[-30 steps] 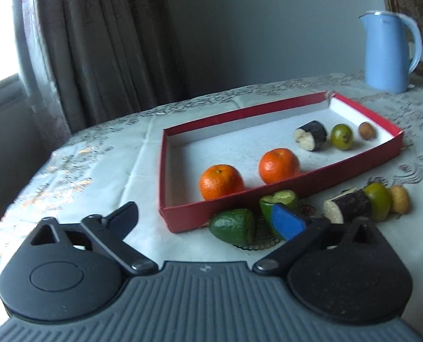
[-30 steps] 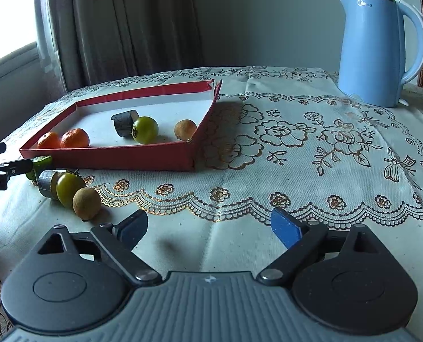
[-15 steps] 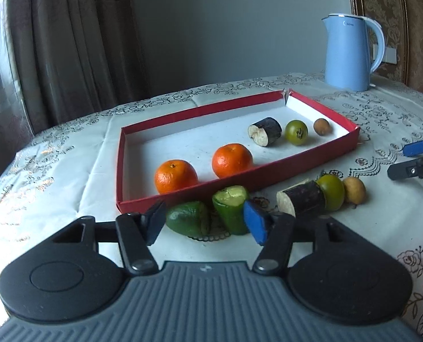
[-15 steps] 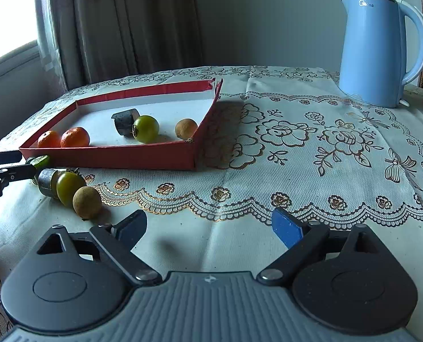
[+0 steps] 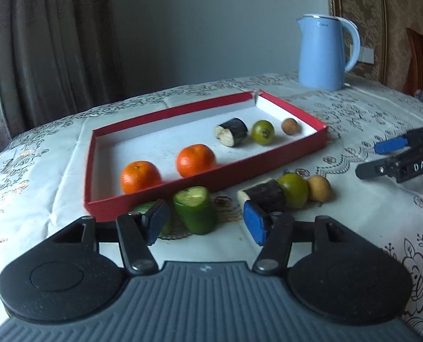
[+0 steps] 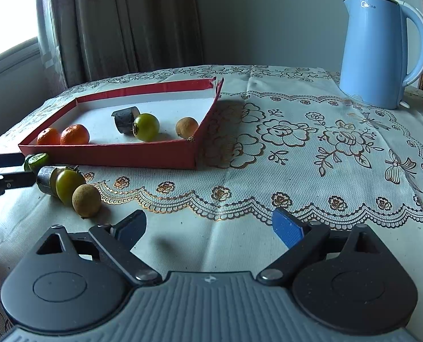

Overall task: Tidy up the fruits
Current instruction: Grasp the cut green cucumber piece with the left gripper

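Left wrist view: my left gripper (image 5: 205, 223) gapes before cut green cucumber chunk (image 5: 195, 213); right gripper (image 6: 208, 229) spread wide, holding nothing

Two oranges (image 5: 167, 168) lie in the tray (image 5: 311, 149) on the tabletop (image 6: 311, 171); the kettle (image 6: 379, 51) stands behind, cucumber pieces (image 5: 195, 209) before it.

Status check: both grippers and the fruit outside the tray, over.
Left gripper open, straddling green chunk by the red tray. Right gripper open, empty. Nothing blocking.
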`<state>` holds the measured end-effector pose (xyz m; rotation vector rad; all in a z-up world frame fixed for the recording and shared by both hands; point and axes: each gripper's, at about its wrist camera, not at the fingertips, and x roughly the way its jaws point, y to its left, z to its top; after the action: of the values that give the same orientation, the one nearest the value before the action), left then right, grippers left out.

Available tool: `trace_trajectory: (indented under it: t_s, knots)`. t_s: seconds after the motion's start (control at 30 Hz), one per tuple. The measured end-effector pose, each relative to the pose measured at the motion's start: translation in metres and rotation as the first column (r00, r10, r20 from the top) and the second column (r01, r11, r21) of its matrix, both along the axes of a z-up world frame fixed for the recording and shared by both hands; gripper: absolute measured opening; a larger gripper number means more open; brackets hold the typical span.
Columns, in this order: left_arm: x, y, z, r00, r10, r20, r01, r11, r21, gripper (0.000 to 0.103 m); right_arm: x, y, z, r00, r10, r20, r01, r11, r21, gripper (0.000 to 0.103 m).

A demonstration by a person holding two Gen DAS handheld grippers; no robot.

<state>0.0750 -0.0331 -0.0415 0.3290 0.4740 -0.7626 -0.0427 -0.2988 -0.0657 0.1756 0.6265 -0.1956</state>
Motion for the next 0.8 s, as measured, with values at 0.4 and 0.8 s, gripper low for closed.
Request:
trace_trajectory:
  t_s: [0.4, 0.8]
  knots:
    - [0.013, -0.026, -0.005, 0.998, 0.064, -0.016, -0.062, 0.996, 0.069, 0.053, 0.0, 0.0, -0.001, 1.0, 0.003, -0.002, -0.003, 1.0, -0.002, 0.096]
    - [0.018, -0.018, -0.002, 0.986, 0.155, -0.056, -0.154, 0.988, 0.019, 0.03, 0.0, -0.001, 0.0, 1.0, 0.007, -0.002, -0.007, 1.0, 0.01, 0.098]
